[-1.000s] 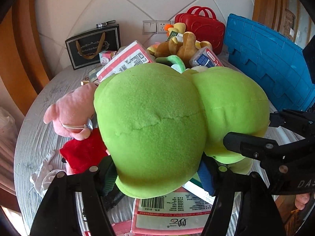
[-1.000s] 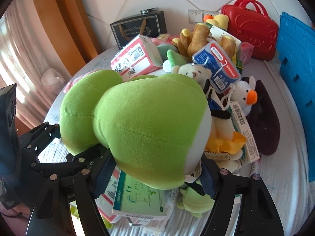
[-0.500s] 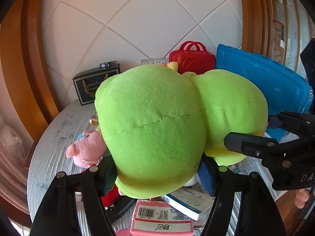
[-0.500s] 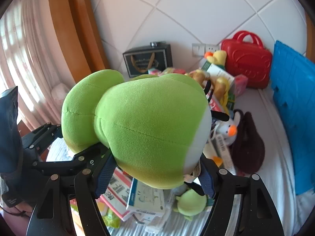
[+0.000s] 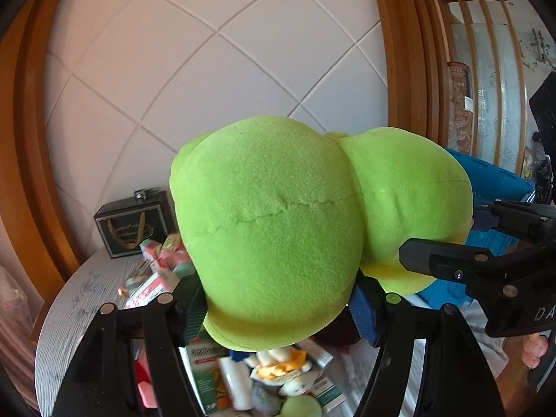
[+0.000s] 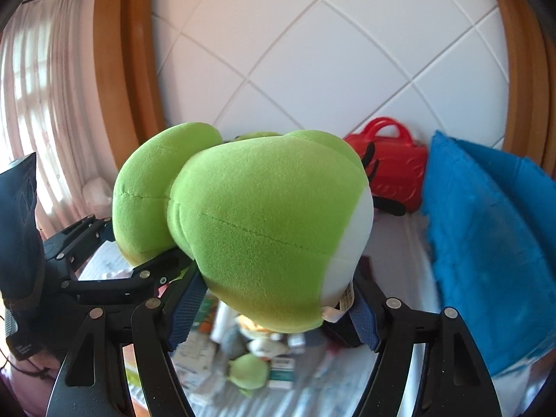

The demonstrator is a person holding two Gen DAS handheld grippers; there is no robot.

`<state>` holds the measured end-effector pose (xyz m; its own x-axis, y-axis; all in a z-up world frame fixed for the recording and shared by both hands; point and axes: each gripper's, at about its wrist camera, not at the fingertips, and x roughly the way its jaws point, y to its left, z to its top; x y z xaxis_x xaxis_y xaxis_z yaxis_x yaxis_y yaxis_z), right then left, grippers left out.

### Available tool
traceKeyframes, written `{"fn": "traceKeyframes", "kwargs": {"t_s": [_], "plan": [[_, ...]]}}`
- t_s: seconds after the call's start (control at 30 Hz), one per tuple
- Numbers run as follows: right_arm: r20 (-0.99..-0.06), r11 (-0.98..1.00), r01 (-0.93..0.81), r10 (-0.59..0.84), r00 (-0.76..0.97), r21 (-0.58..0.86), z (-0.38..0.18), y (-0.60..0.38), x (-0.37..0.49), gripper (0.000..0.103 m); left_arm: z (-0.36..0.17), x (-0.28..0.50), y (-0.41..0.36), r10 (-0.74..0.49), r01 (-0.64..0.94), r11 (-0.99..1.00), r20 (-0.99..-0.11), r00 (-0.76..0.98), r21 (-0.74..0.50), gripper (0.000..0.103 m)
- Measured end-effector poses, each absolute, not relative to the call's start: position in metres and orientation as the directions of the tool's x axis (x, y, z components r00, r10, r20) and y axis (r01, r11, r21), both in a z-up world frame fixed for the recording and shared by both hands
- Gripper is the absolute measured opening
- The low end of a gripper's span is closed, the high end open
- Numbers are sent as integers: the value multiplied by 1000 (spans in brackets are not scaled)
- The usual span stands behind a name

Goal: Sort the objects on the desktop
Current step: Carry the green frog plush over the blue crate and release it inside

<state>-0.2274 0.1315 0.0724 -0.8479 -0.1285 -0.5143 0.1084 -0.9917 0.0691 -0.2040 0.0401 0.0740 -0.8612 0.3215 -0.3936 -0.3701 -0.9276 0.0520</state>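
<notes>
A big green plush toy (image 5: 278,229) fills both views, held high above the table by both grippers. My left gripper (image 5: 278,309) is shut on one rounded end of it. My right gripper (image 6: 271,299) is shut on the other end (image 6: 264,229), which has a white patch and a sewn tag. In the left wrist view the right gripper (image 5: 486,264) shows at the right, and in the right wrist view the left gripper (image 6: 114,278) shows at the left. The plush hides most of the table pile.
Below lies a heap of boxes and small plush toys (image 5: 274,378) on a grey round table (image 5: 69,316). A blue crate (image 6: 493,250) stands at the right, a red case (image 6: 392,173) and a black gift bag (image 5: 132,222) by the tiled wall.
Both grippers have lifted the green plush well up from the pile. The views now show mostly wall, and the clutter has dropped low in frame.
</notes>
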Motion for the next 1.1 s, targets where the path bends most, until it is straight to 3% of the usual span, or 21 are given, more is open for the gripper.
{"fn": "traceKeyframes", "kwargs": {"t_s": [0.2,0.43,0.83,1.1], "plan": [[-468,-998,-8,-21,-884,60,103,222,-207,74,106,-216,137,424,-474,-878,-347,-837,70,68],[-451,-982,-182,142,-881,46,127,324,-183,74,131,-231,257,548,-600,-798,-350,-760,53,68],[-477,-926,-361,270,-836,109,128,464,-151,74,137,-250,412,609,-705,-708,-467,-641,45,69],[-498,-909,-390,272,-823,149,121,503,-151,75,124,-252,434,586,-711,-703,-561,-585,8,76]]}}
